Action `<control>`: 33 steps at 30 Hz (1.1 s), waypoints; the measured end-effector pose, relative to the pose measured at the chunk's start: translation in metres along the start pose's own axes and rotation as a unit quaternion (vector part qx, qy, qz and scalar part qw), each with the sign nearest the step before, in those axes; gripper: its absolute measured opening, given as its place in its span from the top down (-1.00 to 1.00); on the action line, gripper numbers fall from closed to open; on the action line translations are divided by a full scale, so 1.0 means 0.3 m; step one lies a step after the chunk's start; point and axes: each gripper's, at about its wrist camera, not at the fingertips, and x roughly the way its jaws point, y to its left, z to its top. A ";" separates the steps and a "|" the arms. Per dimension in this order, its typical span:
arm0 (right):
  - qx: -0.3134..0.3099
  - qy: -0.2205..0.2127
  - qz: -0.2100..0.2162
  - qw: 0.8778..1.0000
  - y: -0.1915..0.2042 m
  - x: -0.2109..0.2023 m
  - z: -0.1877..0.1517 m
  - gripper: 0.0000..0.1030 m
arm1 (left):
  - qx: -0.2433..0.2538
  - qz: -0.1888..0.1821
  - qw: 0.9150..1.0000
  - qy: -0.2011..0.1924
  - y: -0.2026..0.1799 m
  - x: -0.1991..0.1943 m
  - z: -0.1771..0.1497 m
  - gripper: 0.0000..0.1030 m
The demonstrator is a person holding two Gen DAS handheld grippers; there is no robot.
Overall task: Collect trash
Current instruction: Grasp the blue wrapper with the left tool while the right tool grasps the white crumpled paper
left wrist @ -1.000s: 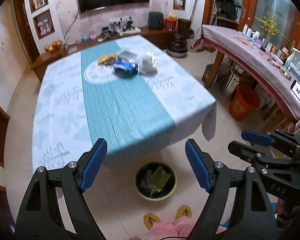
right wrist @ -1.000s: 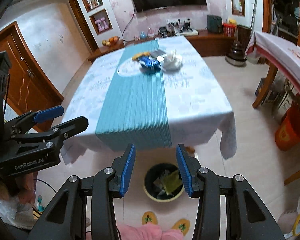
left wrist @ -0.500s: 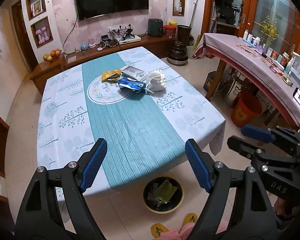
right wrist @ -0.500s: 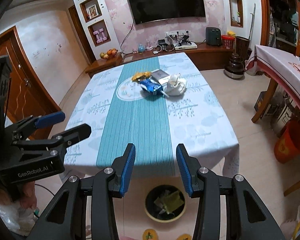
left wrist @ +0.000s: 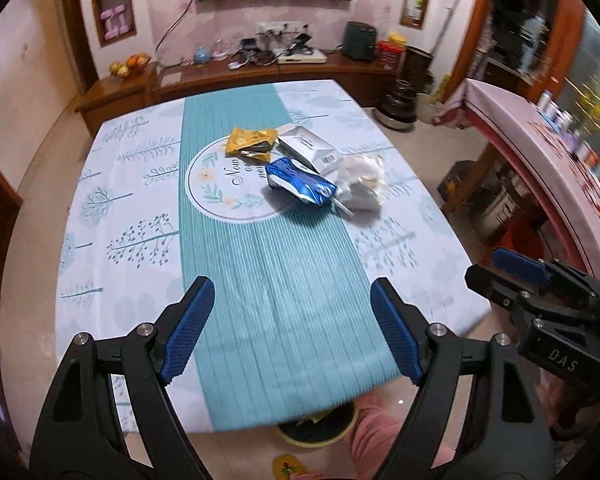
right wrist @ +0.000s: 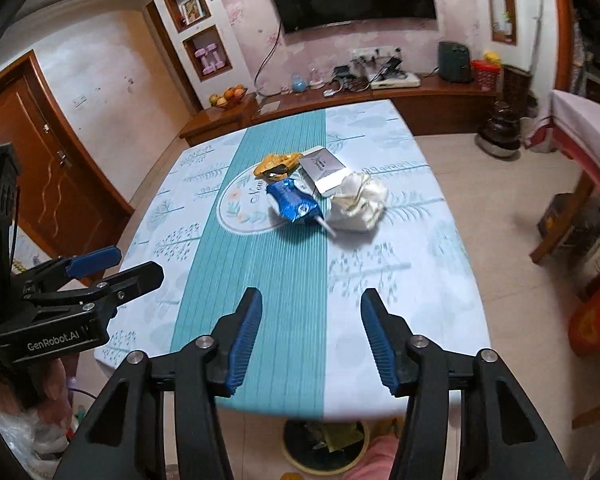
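Observation:
Trash lies in a cluster at the middle of the table: a blue foil wrapper (left wrist: 300, 182) (right wrist: 294, 202), a yellow wrapper (left wrist: 252, 143) (right wrist: 277, 165), a flat white box (left wrist: 311, 148) (right wrist: 325, 168) and a crumpled white bag (left wrist: 362, 182) (right wrist: 358, 201). My left gripper (left wrist: 292, 326) hovers open over the near part of the teal runner, well short of the trash. My right gripper (right wrist: 310, 338) is open too, above the near table edge. A round bin (right wrist: 324, 446) (left wrist: 320, 426) with trash in it stands on the floor under the near edge, partly hidden.
The table (left wrist: 112, 216) wears a white tree-print cloth with a teal runner. A wooden sideboard (right wrist: 380, 96) lines the far wall under a TV. A second table with a pink cloth (left wrist: 540, 152) and an orange bucket (right wrist: 594, 324) are at the right. A wooden door (right wrist: 40, 168) is left.
Both grippers have moved forward and risen over the table, so the trash pile looks nearer. The right gripper's jaws have spread wider. The bin has slid down towards the frame's bottom edge.

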 end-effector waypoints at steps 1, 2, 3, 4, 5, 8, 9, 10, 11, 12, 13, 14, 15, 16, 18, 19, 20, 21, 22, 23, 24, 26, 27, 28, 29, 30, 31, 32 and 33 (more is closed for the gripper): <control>0.001 0.008 0.005 1.000 -0.029 0.040 0.037 -0.02 | -0.012 0.002 1.000 0.007 -0.001 0.042 0.032 -0.51; 0.004 0.017 0.012 1.000 -0.066 0.085 0.083 -0.02 | -0.023 0.002 1.000 0.014 -0.005 0.076 0.057 -0.51; 0.009 0.024 0.018 1.000 -0.096 0.121 0.114 -0.03 | -0.039 0.003 0.999 0.025 -0.005 0.129 0.093 -0.51; 0.016 0.033 0.024 0.999 -0.130 0.161 0.151 -0.03 | -0.049 0.001 0.998 0.034 -0.006 0.173 0.124 -0.51; 0.026 0.043 0.033 0.998 -0.172 0.211 0.193 -0.04 | -0.057 0.000 0.998 0.041 -0.008 0.216 0.149 -0.51; 0.047 0.072 0.050 0.995 -0.277 0.364 0.300 -0.05 | -0.078 0.006 0.995 0.057 -0.017 0.335 0.215 -0.51; 0.050 0.079 0.054 0.994 -0.296 0.406 0.324 -0.05 | -0.087 0.006 0.994 0.065 -0.019 0.376 0.237 -0.51; 0.054 0.087 0.059 0.993 -0.317 0.456 0.351 -0.06 | -0.100 0.003 0.992 0.072 -0.016 0.424 0.260 -0.51; 0.058 0.096 0.064 0.992 -0.337 0.509 0.377 -0.06 | -0.114 0.001 0.990 0.078 -0.012 0.463 0.278 -0.51; 0.062 0.102 0.068 0.991 -0.354 0.549 0.396 -0.06 | -0.130 0.001 0.988 0.082 -0.007 0.507 0.299 -0.51; 0.065 0.110 0.073 0.989 -0.366 0.590 0.411 -0.06 | -0.139 0.001 0.987 0.084 -0.002 0.528 0.307 -0.51; 0.069 0.120 0.077 0.987 -0.380 0.640 0.431 -0.07 | -0.151 0.000 0.985 0.086 0.005 0.561 0.322 -0.51; 0.072 0.129 0.080 0.986 -0.391 0.684 0.445 -0.07 | -0.162 -0.001 0.983 0.089 0.010 0.590 0.335 -0.51; 0.073 0.137 0.082 0.984 -0.390 0.716 0.449 -0.07 | -0.173 0.000 0.981 0.093 0.015 0.623 0.349 -0.51; 0.079 0.158 0.091 0.980 -0.395 0.792 0.457 -0.07 | -0.189 0.001 0.977 0.101 0.029 0.674 0.360 -0.51; 0.080 0.163 0.093 0.979 -0.396 0.809 0.455 -0.07 | -0.201 0.003 0.974 0.108 0.035 0.710 0.370 -0.51; 0.080 0.167 0.095 0.978 -0.393 0.828 0.452 -0.07 | -0.207 0.003 0.972 0.111 0.044 0.725 0.369 -0.51; 0.079 0.167 0.097 0.978 -0.392 0.845 0.453 -0.07 | -0.214 0.003 0.970 0.115 0.049 0.744 0.373 -0.51; 0.078 0.167 0.100 0.978 -0.389 0.855 0.453 -0.07 | -0.222 0.002 0.968 0.121 0.052 0.774 0.380 -0.51; 0.074 0.166 0.106 0.978 -0.386 0.870 0.454 -0.07 | -0.226 0.001 0.966 0.123 0.059 0.782 0.376 -0.51; 0.069 0.166 0.107 0.978 -0.383 0.879 0.458 -0.07 | -0.232 -0.001 0.964 0.127 0.059 0.807 0.382 -0.51; 0.059 0.169 0.112 0.978 -0.374 0.889 0.462 0.00 | -0.240 -0.004 0.961 0.135 0.059 0.844 0.384 -0.50; 0.055 0.172 0.113 0.977 -0.371 0.891 0.463 0.06 | -0.243 -0.006 0.960 0.137 0.060 0.855 0.381 -0.48; 0.051 0.174 0.114 0.977 -0.369 0.896 0.465 0.08 | -0.245 -0.007 0.959 0.142 0.056 0.874 0.381 -0.42; 0.045 0.175 0.113 0.977 -0.368 0.903 0.469 0.15 | -0.247 -0.008 0.958 0.146 0.053 0.889 0.381 -0.31; 0.040 0.175 0.113 0.977 -0.359 0.902 0.466 0.20 | -0.250 -0.011 0.956 0.151 0.051 0.903 0.377 -0.24; 0.034 0.174 0.112 0.978 -0.356 0.905 0.467 0.22 | -0.251 -0.015 0.955 0.154 0.043 0.915 0.374 -0.11; 0.029 0.174 0.111 0.978 -0.353 0.904 0.465 0.25 | -0.251 -0.016 0.955 0.156 0.035 0.924 0.371 0.00; 0.028 0.174 0.113 0.978 -0.350 0.903 0.462 0.35 | -0.251 -0.021 0.955 0.156 0.025 0.929 0.368 0.06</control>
